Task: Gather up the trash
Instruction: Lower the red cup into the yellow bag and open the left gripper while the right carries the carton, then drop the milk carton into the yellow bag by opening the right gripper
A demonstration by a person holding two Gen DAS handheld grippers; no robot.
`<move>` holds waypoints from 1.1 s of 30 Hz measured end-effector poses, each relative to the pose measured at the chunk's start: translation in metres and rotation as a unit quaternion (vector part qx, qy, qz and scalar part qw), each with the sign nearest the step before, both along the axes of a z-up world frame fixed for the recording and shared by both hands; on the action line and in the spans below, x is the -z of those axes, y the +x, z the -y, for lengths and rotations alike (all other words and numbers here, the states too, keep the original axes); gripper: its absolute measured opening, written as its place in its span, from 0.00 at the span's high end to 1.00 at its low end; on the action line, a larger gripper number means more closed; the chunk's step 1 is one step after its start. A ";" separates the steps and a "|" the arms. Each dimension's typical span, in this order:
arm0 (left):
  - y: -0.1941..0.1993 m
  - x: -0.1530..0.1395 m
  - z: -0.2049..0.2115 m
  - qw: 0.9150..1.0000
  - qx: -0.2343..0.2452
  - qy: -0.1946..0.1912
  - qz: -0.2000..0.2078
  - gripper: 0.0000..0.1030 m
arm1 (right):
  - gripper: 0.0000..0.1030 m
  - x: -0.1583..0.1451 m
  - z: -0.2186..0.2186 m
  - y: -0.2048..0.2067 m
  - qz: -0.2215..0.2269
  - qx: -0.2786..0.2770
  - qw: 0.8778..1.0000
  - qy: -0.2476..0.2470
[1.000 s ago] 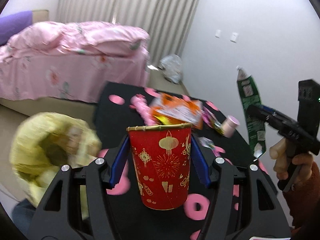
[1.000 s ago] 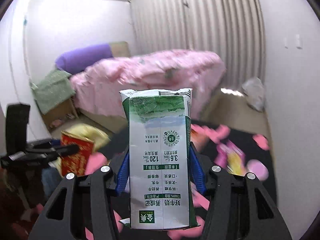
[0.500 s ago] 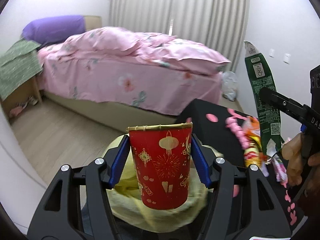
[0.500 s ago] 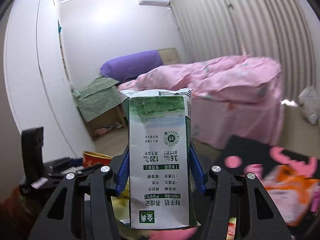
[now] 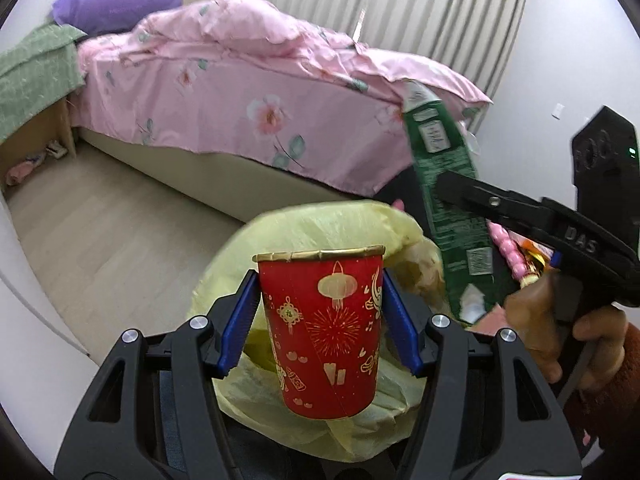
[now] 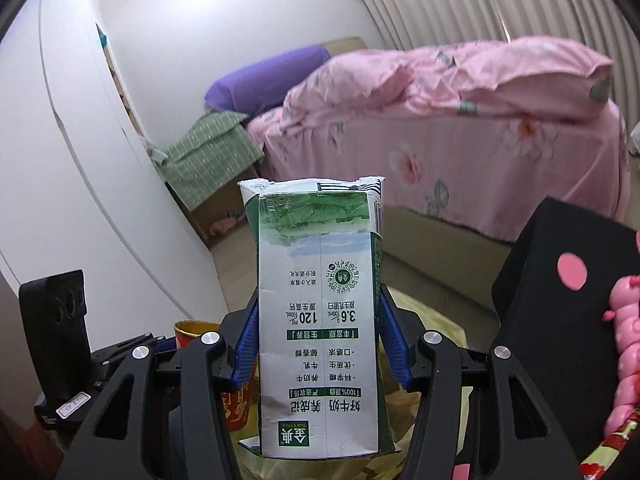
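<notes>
**Both grippers swung from the black mat to the yellow bag**

Your left gripper (image 5: pixel 318 320) clamps the red paper cup (image 5: pixel 322 332) upright, directly over the yellow trash bag (image 5: pixel 320 224). Your right gripper (image 6: pixel 318 344) grips the green-and-white milk carton (image 6: pixel 318 320), printing inverted, above the bag's far side, beside the cup.

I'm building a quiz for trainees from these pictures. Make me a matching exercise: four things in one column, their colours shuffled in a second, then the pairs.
Things:
1. paper cup in the left claw
2. milk carton in the right claw
3. trash bag
4. pillow

Colours:
A. purple
B. green and white
C. pale yellow
D. red with gold

Pairs: 1-D, 2-B, 3-C, 4-A
</notes>
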State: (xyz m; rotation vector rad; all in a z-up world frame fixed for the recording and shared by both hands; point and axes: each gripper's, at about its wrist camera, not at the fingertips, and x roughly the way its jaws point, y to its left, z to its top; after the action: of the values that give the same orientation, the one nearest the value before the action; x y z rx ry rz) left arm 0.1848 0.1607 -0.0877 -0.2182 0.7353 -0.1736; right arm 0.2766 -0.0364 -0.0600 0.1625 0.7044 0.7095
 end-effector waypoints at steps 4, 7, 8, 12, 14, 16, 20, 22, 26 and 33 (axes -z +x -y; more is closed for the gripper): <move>0.025 0.018 0.008 0.999 0.018 0.008 -0.031 0.45 | 0.51 0.016 -0.002 0.013 -0.026 0.006 1.000 -0.011; 0.049 0.031 0.007 0.998 -0.010 0.034 -0.047 0.45 | 0.51 0.020 -0.003 0.020 -0.034 0.010 0.999 -0.014; 0.054 0.032 0.006 0.998 -0.017 0.040 -0.047 0.46 | 0.51 0.020 -0.003 0.022 -0.033 0.009 0.999 -0.016; 0.066 0.033 -0.001 0.998 -0.024 0.049 -0.039 0.46 | 0.51 0.017 -0.006 0.021 -0.029 0.003 0.999 -0.012; 0.064 0.034 -0.003 0.998 -0.020 0.051 -0.037 0.46 | 0.51 0.019 -0.007 0.021 -0.031 0.000 0.999 -0.011; 0.058 0.036 -0.006 0.998 -0.018 0.045 -0.039 0.46 | 0.51 0.021 -0.008 0.021 -0.034 0.002 0.999 -0.010; 0.039 0.032 -0.017 0.999 -0.010 0.003 -0.040 0.45 | 0.51 0.023 -0.004 0.020 -0.039 0.009 0.999 0.006; 0.032 0.031 -0.024 0.999 -0.002 -0.031 -0.041 0.43 | 0.51 0.023 -0.004 0.018 -0.040 0.007 0.999 0.017; 0.022 0.024 -0.035 0.997 0.002 -0.074 -0.033 0.27 | 0.50 0.023 -0.004 0.012 -0.051 0.000 0.998 0.022; 0.015 0.012 -0.042 0.995 -0.047 -0.087 -0.018 0.23 | 0.45 0.014 0.012 -0.001 -0.055 -0.006 0.998 0.009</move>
State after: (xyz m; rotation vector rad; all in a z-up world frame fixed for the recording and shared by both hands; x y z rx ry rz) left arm 0.1997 0.2026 -0.0993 -0.4228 0.7451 -0.1452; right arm 0.2751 -0.0484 -0.0743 0.2161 0.8053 0.7229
